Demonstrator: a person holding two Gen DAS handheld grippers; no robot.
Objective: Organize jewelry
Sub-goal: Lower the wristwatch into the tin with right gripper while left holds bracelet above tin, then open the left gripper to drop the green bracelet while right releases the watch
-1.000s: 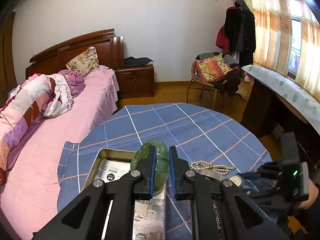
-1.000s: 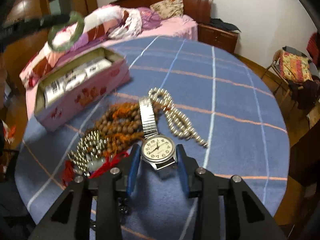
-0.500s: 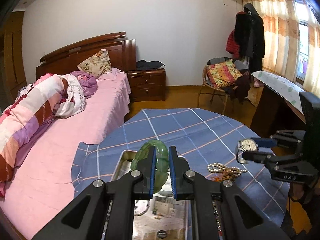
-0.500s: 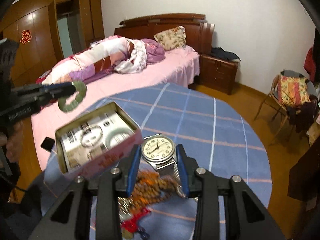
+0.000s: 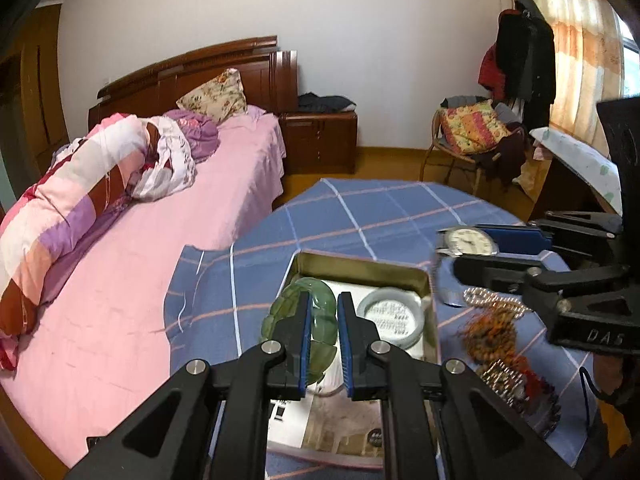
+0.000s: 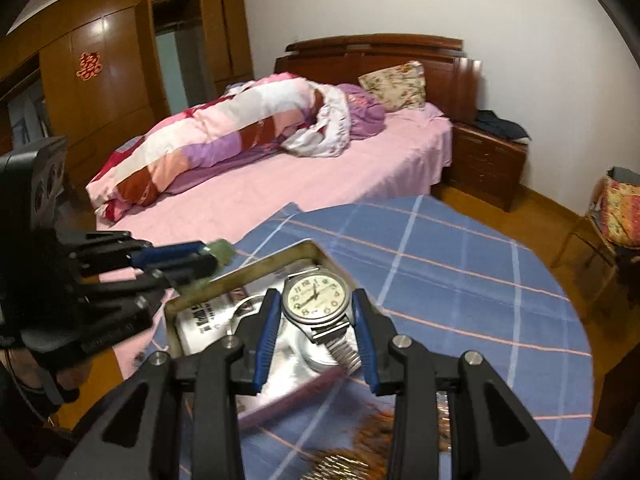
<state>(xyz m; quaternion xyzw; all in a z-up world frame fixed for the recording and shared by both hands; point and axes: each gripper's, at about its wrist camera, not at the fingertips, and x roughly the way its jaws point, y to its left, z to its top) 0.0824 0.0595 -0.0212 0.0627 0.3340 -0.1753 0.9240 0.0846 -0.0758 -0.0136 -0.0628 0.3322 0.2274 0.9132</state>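
Observation:
My left gripper [image 5: 323, 312] is shut on a green jade bangle [image 5: 288, 316] and holds it above the near left part of an open metal tin [image 5: 360, 268]. A pale bangle [image 5: 390, 316] lies inside the tin. My right gripper [image 6: 316, 312] is shut on a silver wristwatch [image 6: 316, 296] with a white dial, held above the tin [image 6: 240, 276]. In the left wrist view the watch [image 5: 466, 240] hangs in the right gripper [image 5: 480, 246] just right of the tin. In the right wrist view the left gripper [image 6: 200, 256] shows at left with the bangle's green edge [image 6: 222, 250].
The tin sits on a round table with a blue checked cloth [image 5: 360, 208]. A pearl strand [image 5: 492, 300], brown bead strings [image 5: 484, 332] and more jewelry lie right of the tin. A pink bed [image 5: 160, 240] stands left, a chair [image 5: 468, 140] and a desk beyond.
The right gripper has lifted the watch off the table and carried it left over the tin. The left gripper has moved with the green bangle over the tin.

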